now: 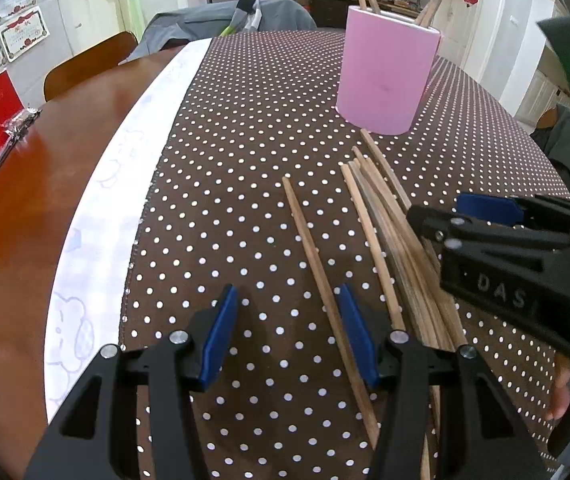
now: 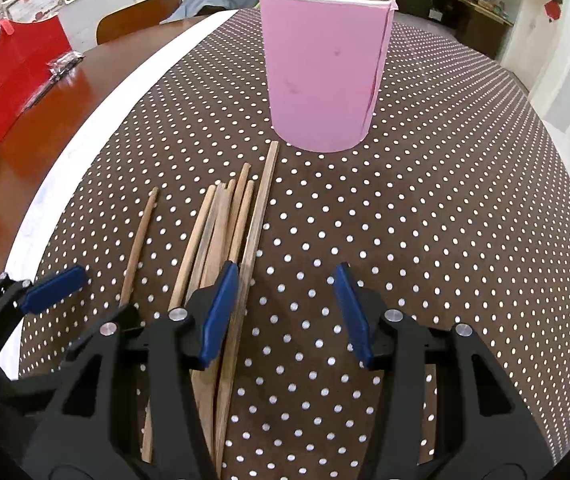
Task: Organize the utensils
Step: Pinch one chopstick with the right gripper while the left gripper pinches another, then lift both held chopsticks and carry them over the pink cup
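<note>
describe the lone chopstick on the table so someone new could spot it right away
Start at the pink cup on the polka-dot tablecloth. In front of it lies a bundle of wooden chopsticks. The lone chopstick lies apart on the bundle's left, nearest the white cloth border, touching none of the others.

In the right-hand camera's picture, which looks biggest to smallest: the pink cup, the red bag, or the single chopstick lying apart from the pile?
1. Pink cup, clearly largest.
2. Red bag.
3. Lone chopstick: long but thin.
The fisheye view and the bag's greater distance make real sizes unsure.
</note>
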`<act>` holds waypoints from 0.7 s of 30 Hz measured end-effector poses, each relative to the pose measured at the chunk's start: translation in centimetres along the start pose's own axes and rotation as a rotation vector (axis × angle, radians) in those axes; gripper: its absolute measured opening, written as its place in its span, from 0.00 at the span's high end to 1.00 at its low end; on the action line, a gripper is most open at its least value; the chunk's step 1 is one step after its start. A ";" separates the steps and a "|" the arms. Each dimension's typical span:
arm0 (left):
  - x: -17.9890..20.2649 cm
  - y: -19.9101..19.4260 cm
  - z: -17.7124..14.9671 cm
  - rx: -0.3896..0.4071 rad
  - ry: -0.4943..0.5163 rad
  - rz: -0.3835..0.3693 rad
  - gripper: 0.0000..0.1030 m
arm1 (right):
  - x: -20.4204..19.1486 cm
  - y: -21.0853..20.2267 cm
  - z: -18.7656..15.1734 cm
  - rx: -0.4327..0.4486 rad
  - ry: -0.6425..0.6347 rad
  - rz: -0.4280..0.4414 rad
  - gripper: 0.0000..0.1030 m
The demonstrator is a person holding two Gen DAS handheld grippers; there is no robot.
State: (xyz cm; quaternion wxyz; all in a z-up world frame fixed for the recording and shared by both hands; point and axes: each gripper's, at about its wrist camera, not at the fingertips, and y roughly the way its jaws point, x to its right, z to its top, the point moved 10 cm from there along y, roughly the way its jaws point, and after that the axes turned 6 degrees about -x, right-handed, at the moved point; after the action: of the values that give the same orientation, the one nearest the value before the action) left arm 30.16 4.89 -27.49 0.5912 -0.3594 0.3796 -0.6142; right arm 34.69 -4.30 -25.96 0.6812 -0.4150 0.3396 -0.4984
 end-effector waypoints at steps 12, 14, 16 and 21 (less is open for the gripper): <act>-0.3 0.4 1.1 -0.047 -0.023 0.016 0.69 | 1.0 0.8 0.6 -0.080 -0.073 -0.037 0.88; -0.6 0.4 1.4 -0.055 -0.044 0.017 0.84 | 1.3 0.8 0.7 -0.086 -0.064 -0.012 0.91; -0.8 0.5 1.6 -0.065 -0.064 0.002 0.92 | 1.6 0.7 0.7 -0.092 -0.052 0.020 0.93; -0.7 0.5 1.6 -0.051 -0.082 -0.020 0.95 | 2.3 0.4 0.2 -0.075 -0.036 0.070 0.94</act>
State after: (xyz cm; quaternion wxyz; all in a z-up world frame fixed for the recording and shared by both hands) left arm 31.80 5.47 -27.22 0.5907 -0.4028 0.3671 -0.5950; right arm 35.68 -6.42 -26.34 0.6883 -0.4371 0.3599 -0.4536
